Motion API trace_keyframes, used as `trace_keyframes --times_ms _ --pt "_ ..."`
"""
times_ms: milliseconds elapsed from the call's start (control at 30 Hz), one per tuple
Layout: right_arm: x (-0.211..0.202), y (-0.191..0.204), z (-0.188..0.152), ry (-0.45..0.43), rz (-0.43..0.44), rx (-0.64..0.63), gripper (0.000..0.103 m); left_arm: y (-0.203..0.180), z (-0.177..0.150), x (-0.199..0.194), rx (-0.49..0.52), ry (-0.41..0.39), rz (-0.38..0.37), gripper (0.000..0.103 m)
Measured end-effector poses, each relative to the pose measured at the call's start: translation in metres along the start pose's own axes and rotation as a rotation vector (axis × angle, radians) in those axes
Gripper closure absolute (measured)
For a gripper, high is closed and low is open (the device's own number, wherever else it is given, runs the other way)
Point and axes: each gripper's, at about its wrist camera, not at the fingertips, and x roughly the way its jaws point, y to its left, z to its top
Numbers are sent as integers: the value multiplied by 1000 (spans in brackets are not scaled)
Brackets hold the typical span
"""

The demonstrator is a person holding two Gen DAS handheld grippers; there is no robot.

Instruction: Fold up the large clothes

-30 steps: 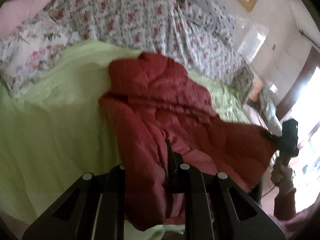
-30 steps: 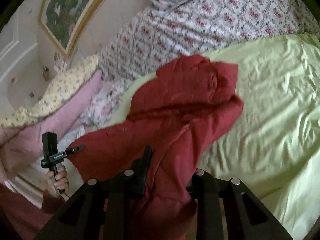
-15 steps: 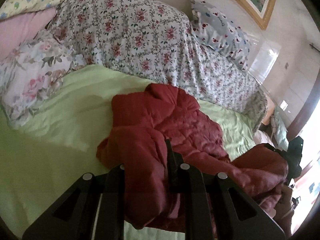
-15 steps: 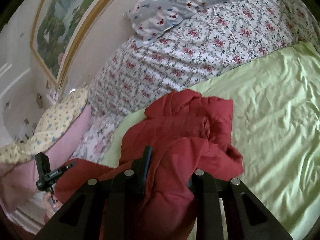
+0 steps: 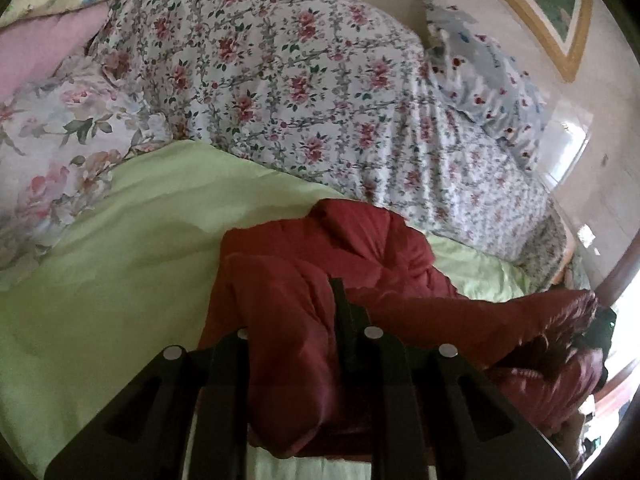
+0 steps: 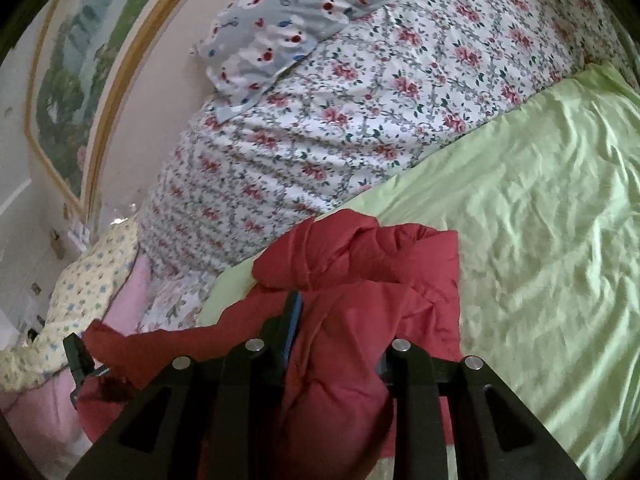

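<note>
Left wrist view: left gripper fingers pinch the red quilted jacket over the green bedsheet. Right gripper fingers, easing apart, clamp its other edge.

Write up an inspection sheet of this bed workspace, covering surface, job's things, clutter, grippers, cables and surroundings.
Surface: light green sheet, wrinkled, covering the bed.
Job's things: one red padded garment, bunched on the sheet, not yet folded flat; a stretch of it spans between the two grippers.
Clutter: floral quilt heaped behind the garment; grey-blue pillow on top; pink and yellow bedding at one side.
Grippers: left gripper and right gripper, both with jaws clamped on folds of the red garment; the right jaws are opening slightly.
Cables: nothing seen.
Surroundings: framed painting on the wall; bright opening at the left view's right edge.
</note>
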Motion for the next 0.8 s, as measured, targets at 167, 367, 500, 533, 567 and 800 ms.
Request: trace_keyframes --times_ms 167,367,500,533,567,800 --pt "28 -14 11 9 -57 23 76 4 11 39 10 20 62 86" --pt "67 -31 24 32 -119 47 75 13 18 90 -25 107 92 84" --pt "90 -40 31 39 -137 63 73 24 21 120 -55 134 94 83" --pt "96 -42 33 40 -141 64 73 26 22 126 -61 140 95 83" --pt "100 -43 34 40 -145 64 73 30 23 134 -70 130 90 83" --pt "136 -63 37 24 -180 72 73 38 31 179 -89 131 91 80"
